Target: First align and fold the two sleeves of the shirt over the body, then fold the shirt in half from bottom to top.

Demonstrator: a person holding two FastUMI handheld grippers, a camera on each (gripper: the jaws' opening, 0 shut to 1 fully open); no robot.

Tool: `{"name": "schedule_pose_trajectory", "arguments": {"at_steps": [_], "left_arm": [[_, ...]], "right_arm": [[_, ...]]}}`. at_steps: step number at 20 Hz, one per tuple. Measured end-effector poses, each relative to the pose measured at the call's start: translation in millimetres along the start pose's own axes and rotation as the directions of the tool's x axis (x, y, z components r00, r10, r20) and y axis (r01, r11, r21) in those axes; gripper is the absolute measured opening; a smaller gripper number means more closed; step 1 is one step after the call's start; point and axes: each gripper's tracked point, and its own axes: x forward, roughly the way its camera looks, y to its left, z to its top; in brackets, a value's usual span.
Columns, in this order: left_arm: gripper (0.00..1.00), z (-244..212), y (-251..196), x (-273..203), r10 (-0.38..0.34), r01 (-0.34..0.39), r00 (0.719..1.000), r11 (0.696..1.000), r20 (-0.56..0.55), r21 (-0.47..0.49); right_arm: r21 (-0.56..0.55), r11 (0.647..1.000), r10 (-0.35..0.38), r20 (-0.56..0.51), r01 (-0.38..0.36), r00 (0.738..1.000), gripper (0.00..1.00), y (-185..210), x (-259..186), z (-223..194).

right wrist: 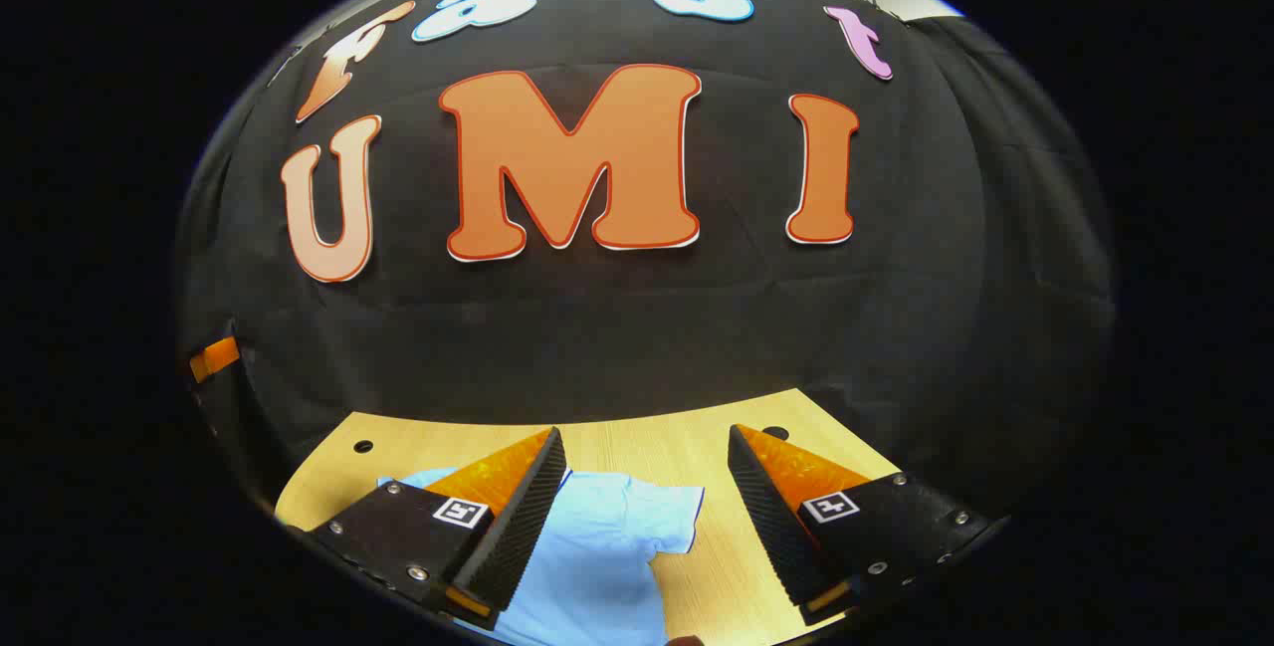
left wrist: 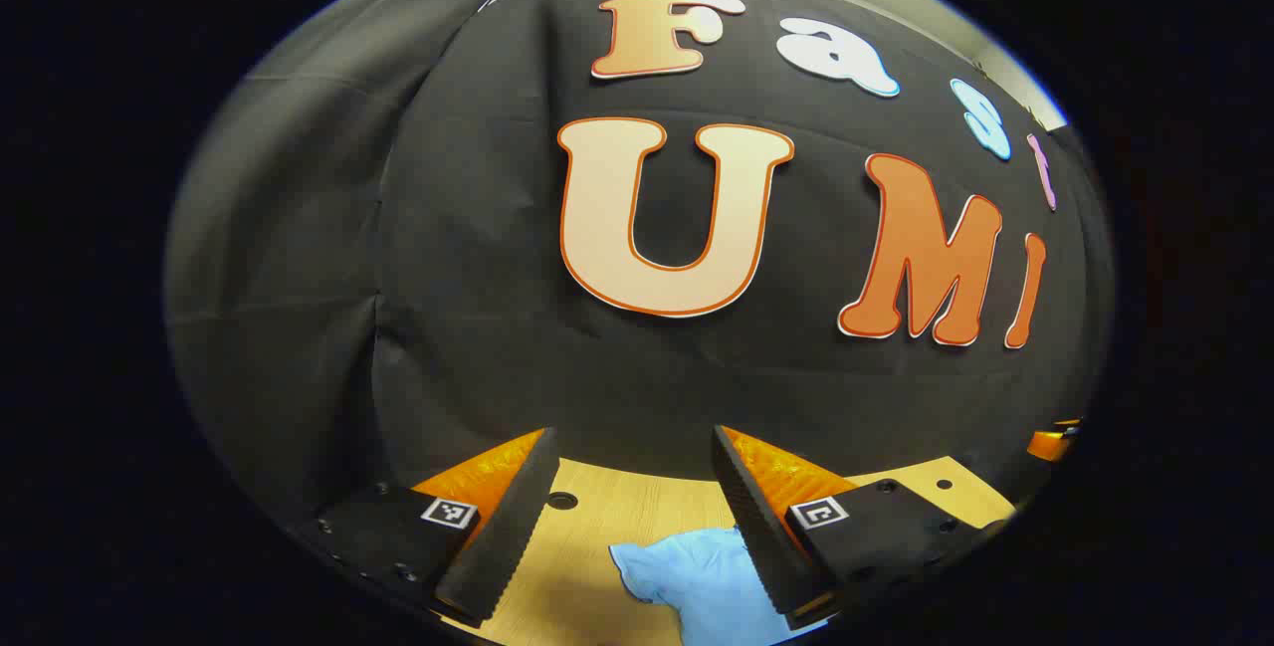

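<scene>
Hovering above the worktop [right wrist: 617,447], both tongs are gaping wide, gripping nothing. Right tongs [right wrist: 647,487] are looking down on the blue shirt [right wrist: 597,546], a sleeve lying between the fingers, pointing right. Left tongs [left wrist: 627,497] are seeing a shirt edge [left wrist: 697,576] just below, toward their right finger.

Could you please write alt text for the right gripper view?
A light blue cotton shirt lies flat on a pale wooden table, one short sleeve spread to the side. The right tool hovers above it with its fingers wide apart, gripping nothing, facing a black cloth wall.
</scene>
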Motion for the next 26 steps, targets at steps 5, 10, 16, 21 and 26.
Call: {"name": "schedule_pose_trajectory", "arguments": {"at_steps": [5, 10, 16, 21, 26], "left_arm": [[0.98, -6, -6, 1, -0.017, 0.017, 1.000, 1.000, -0.020, 0.002], [0.98, -6, -5, 0, -0.016, 0.016, 1.000, 1.000, -0.022, 0.014], [0.98, -6, -4, 1, -0.021, 0.021, 1.000, 1.000, -0.020, 0.015], [0.98, -8, -4, 3, -0.024, 0.024, 0.999, 1.000, -0.022, 0.009], [0.98, -7, -2, 3, -0.029, 0.030, 0.999, 0.999, -0.020, 0.012]], "right_arm": [[0.001, 1.000, -0.009, -0.009, 0.009, 1.000, 0.99, -4, -2, -4], [0.022, 0.999, -0.026, -0.026, 0.027, 0.999, 0.99, -10, -1, -6], [0.028, 0.999, -0.043, -0.063, 0.045, 0.997, 0.99, -14, 0, -12], [0.050, 0.997, -0.047, -0.182, 0.057, 0.982, 0.99, -15, 18, -34], [0.054, 0.996, -0.047, -0.418, 0.077, 0.907, 0.99, -23, 59, -76]]}}
